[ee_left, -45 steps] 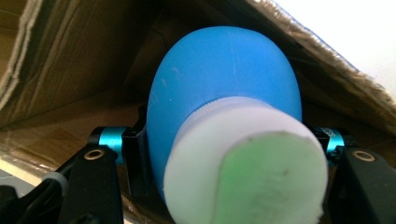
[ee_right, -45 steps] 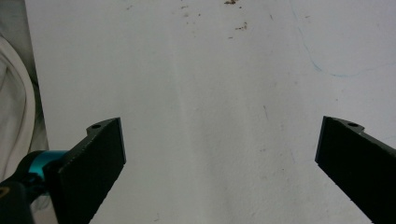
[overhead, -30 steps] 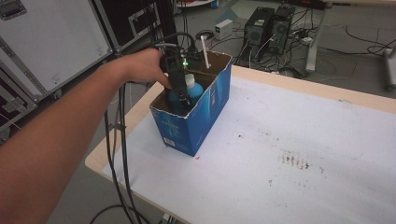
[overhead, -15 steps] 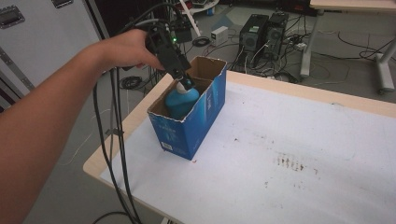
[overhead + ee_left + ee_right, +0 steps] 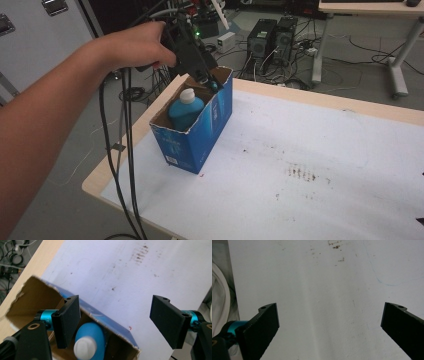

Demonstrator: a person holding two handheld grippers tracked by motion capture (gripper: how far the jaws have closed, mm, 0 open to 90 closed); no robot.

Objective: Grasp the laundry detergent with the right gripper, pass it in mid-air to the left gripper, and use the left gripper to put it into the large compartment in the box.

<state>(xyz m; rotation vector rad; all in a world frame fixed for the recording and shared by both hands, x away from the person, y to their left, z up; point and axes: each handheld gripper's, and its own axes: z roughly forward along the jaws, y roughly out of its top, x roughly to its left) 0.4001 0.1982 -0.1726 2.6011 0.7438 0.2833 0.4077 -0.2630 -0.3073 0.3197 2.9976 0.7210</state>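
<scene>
Blue bottle (image 5: 90, 336) is stood upright in the cardboard box (image 5: 200, 135), just below the left gripper (image 5: 117, 322) jaws, which have just been opened (nothing gripped). Rigid, likely slick plastic: best gripped at the white cap (image 5: 85, 348). Right gripper (image 5: 329, 330) is held wide open, empty.

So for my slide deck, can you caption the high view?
Open left gripper above a blue carton holding a blue bottle, on a white table.

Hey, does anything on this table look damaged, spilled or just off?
Yes. The blue cardboard box has its top torn off, leaving ragged edges around the blue bottle inside. The white table cover also carries a patch of brown specks, like a dried spill.
</scene>
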